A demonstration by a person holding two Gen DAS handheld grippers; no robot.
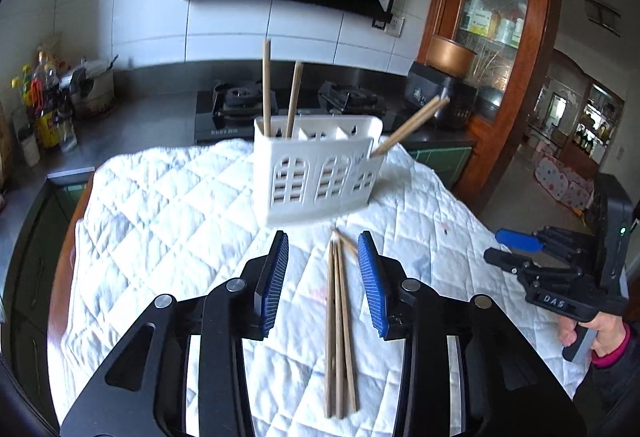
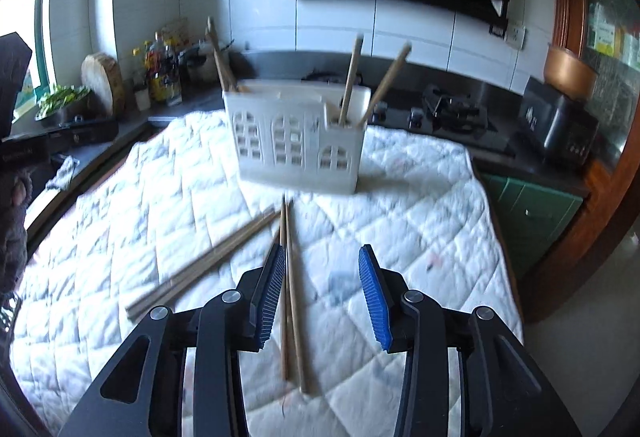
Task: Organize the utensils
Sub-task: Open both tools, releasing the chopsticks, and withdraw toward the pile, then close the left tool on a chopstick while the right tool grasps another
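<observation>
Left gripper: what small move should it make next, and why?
Probably lower the left gripper straight down over the chopsticks lying on the white cloth, then close. Its jaws stand open with the bundle between the fingers, not gripped. The white holder just ahead already has chopsticks standing in it. The right gripper is open too.

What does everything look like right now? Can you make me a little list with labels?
Surface: white quilted cloth over a table
Holder: white utensil holder with window-shaped cutouts, standing upright
In holder: chopsticks sticking up from both end compartments
Loose: wooden chopsticks lying flat on the cloth
Left gripper: open, loose chopsticks seen between its fingers
Right gripper: open, holding nothing
Behind: gas stove
</observation>
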